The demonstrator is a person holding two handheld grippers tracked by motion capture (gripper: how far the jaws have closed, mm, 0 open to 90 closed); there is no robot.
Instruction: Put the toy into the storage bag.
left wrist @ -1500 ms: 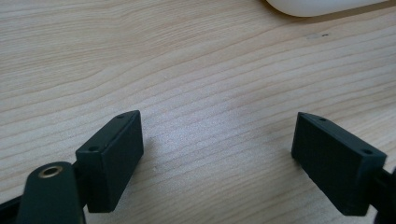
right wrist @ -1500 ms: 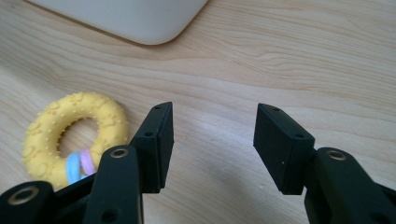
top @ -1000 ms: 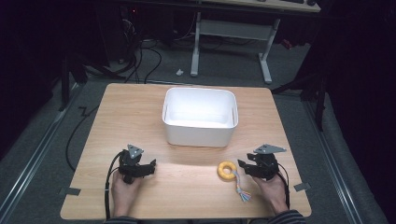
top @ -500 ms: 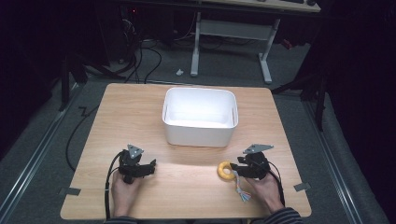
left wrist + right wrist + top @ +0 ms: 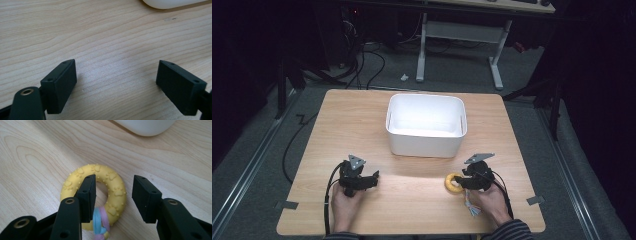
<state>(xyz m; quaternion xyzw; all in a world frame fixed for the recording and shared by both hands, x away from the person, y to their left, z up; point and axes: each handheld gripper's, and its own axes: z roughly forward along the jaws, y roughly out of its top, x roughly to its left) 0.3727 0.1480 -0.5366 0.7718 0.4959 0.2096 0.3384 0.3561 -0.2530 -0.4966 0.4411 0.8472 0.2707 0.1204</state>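
Observation:
A yellow ring toy [image 5: 113,185] with paw prints and a blue and pink rope tied through it lies flat on the wooden table [image 5: 362,120]. My right gripper [image 5: 113,195] is open over it, one jaw above the ring's hole and the other outside its right side, so the jaws straddle that side. In the high view the ring [image 5: 453,182] lies front right with the right gripper [image 5: 466,180] at it. My left gripper [image 5: 117,82] is open above bare wood, at the front left [image 5: 368,179] in the high view.
A white plastic bin [image 5: 426,125] stands at the table's middle back, open and with nothing seen in it. Its rounded corner shows at the top of both gripper views [image 5: 145,126]. Cables [image 5: 292,145] trail off the table's left side. Tape marks sit at the front corners.
My right gripper has moved left and forward onto the yellow ring. The left gripper has stayed put.

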